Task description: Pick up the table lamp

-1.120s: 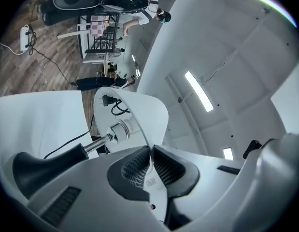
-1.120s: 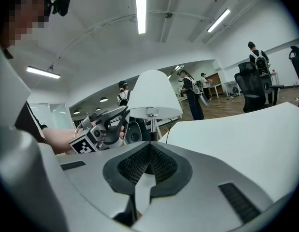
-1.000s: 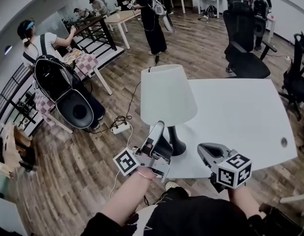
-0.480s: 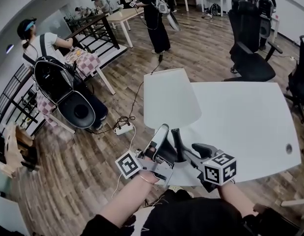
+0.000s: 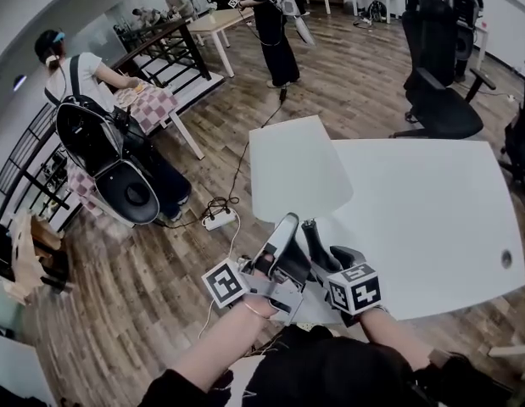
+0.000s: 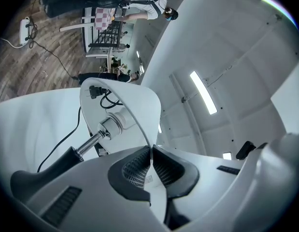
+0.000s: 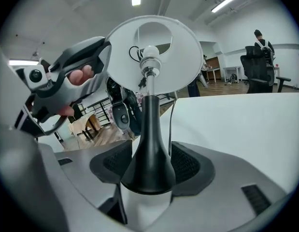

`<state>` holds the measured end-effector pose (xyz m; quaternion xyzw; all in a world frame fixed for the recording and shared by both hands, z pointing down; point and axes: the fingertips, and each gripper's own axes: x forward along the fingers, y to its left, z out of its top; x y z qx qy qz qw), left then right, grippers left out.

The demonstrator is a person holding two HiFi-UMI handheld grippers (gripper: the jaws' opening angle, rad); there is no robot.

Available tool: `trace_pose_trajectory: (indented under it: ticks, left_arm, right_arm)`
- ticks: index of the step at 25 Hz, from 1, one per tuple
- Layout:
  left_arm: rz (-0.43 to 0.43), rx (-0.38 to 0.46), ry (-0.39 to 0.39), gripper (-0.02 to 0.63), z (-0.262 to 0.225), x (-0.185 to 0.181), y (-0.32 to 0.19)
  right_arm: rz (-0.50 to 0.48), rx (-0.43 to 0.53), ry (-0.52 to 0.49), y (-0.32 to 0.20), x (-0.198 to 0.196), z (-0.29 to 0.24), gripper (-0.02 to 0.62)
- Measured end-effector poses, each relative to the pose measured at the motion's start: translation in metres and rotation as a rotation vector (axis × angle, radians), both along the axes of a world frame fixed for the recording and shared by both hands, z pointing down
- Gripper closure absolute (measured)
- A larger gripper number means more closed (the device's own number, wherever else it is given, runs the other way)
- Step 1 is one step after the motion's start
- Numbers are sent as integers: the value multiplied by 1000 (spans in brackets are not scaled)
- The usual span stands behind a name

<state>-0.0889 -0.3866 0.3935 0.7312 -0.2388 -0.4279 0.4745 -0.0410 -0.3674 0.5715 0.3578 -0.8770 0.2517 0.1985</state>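
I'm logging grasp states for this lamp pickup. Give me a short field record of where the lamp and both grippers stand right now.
lamp: at the near corner of the white table
left gripper: fingers shut on the lower rim of the lampshade
right gripper: fingers have just been opening; now open, with the black lamp base between them
firm hold on base: not yet

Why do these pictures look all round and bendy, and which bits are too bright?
Head view: the wide lens curves the table edges and the floorboards. Left gripper view: black corners ring the picture, and a ceiling light strip glares white. Right gripper view: the lamp's black stem looks huge up close, and its shade looks washed out.
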Motion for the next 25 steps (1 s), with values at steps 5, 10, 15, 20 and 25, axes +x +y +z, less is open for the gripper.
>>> trace_pose_trajectory:
  ticks: [5, 10, 15, 20, 25]
  left_arm:
    - [-4, 2, -5, 581, 4, -2, -4]
    - [-4, 24, -28, 581, -1, -3, -7]
    - [12, 51, -47, 583, -1, -3, -2]
    - [49, 78, -64, 583, -6, 4, 8]
    - [63, 101, -66, 584, -17, 6, 16]
  right_arm:
    - [28, -11, -16, -5, 1, 9, 350]
    - [13, 22, 8, -7, 0, 4, 366]
    - [39, 37, 13, -5, 0, 4, 380]
    - [54, 50, 22, -2, 1, 1, 396]
    - [62, 84, 14, 1, 4, -11, 399]
